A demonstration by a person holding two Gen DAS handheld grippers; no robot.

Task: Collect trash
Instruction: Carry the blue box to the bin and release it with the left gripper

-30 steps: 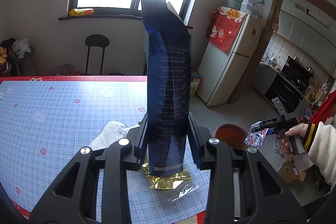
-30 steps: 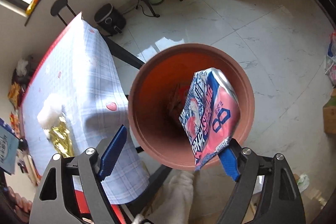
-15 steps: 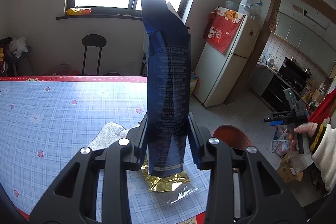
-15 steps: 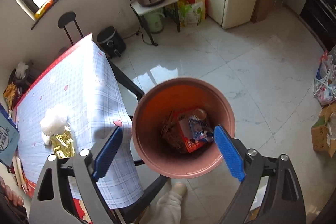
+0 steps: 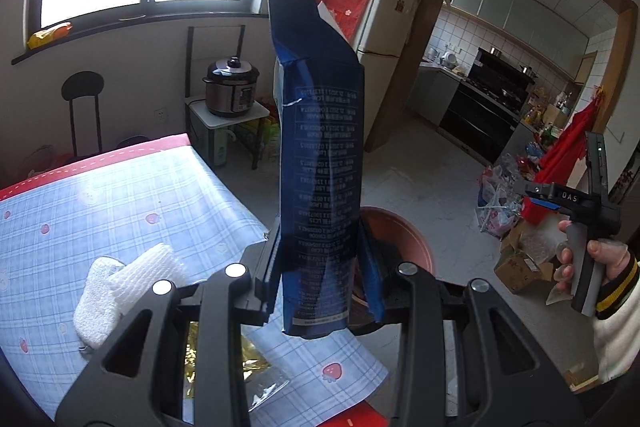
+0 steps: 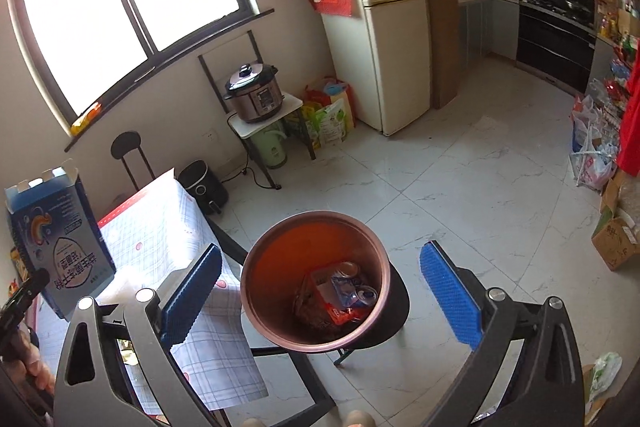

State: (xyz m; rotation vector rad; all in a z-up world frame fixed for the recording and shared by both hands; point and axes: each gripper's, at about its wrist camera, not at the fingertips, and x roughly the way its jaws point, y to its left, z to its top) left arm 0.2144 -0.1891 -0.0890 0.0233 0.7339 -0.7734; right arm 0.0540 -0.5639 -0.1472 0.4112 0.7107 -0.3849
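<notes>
My left gripper (image 5: pixel 320 267) is shut on a tall dark blue carton (image 5: pixel 320 155) and holds it upright above the table's corner; the carton also shows at the left of the right wrist view (image 6: pixel 60 239). A terracotta bin (image 6: pixel 316 279) stands on a black stool beside the table, with wrappers (image 6: pixel 340 295) inside; its rim shows behind the carton in the left wrist view (image 5: pixel 404 231). My right gripper (image 6: pixel 320 291) is open and empty above the bin, and shows at the right of the left wrist view (image 5: pixel 568 203). A gold wrapper (image 5: pixel 224 359) and a white cloth (image 5: pixel 124 283) lie on the table.
The blue checked tablecloth (image 5: pixel 120 203) covers the table, whose corner lies next to the bin. A pressure cooker (image 6: pixel 254 93) on a small stand, a fridge (image 6: pixel 380 27), bags and boxes (image 6: pixel 612 243) stand around the tiled floor.
My right gripper let the pink-blue wrapper fall into the bin, then rose and tilted up. My left gripper swung right with the carton toward the bin.
</notes>
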